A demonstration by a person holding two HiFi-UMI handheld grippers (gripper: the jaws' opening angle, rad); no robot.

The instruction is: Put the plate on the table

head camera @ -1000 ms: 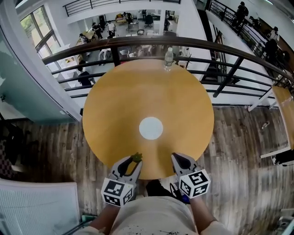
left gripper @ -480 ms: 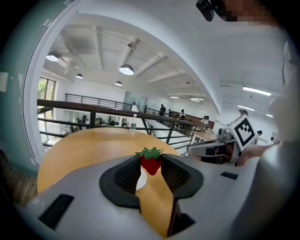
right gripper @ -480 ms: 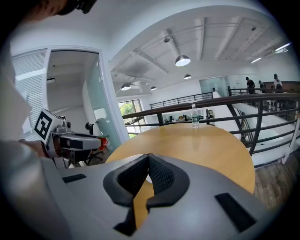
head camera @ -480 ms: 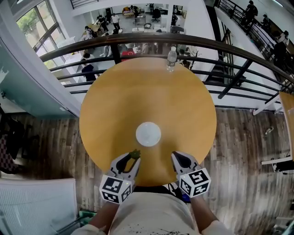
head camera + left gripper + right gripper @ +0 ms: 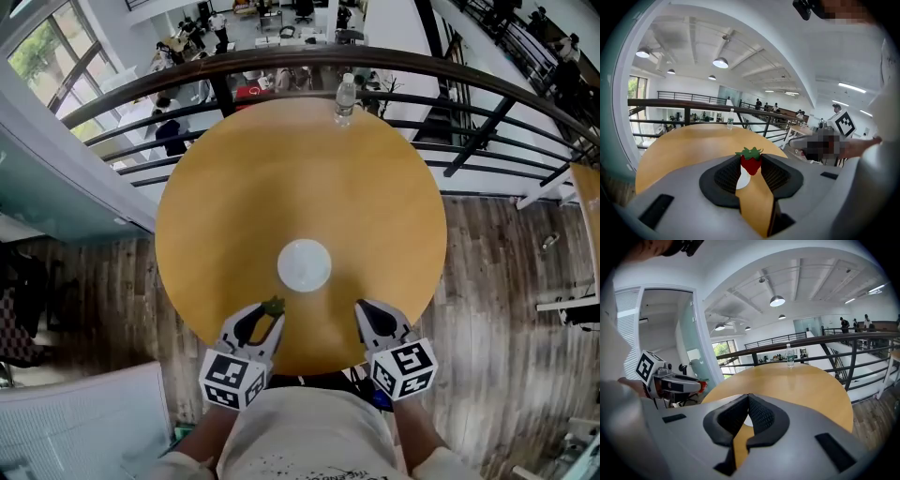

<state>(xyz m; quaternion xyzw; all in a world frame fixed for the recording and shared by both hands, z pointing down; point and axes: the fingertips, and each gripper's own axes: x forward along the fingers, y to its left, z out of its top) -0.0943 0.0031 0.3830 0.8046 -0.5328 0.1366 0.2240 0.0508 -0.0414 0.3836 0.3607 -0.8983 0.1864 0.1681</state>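
Head view: round wooden table [image 5: 281, 187] against dark railing [image 5: 281, 64], plank floor [image 5: 506, 281].

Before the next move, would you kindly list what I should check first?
1. Plate lies flat on the table: ok.
2. Plate surface bare: ok.
3. Strawberry clamped in the left gripper: ok.
4. Right gripper empty, jaws together: ok.
5. Bottle at the far edge, apart from the plate: ok.
6. Strawberry over the plate: not ok, it hangs short of it.
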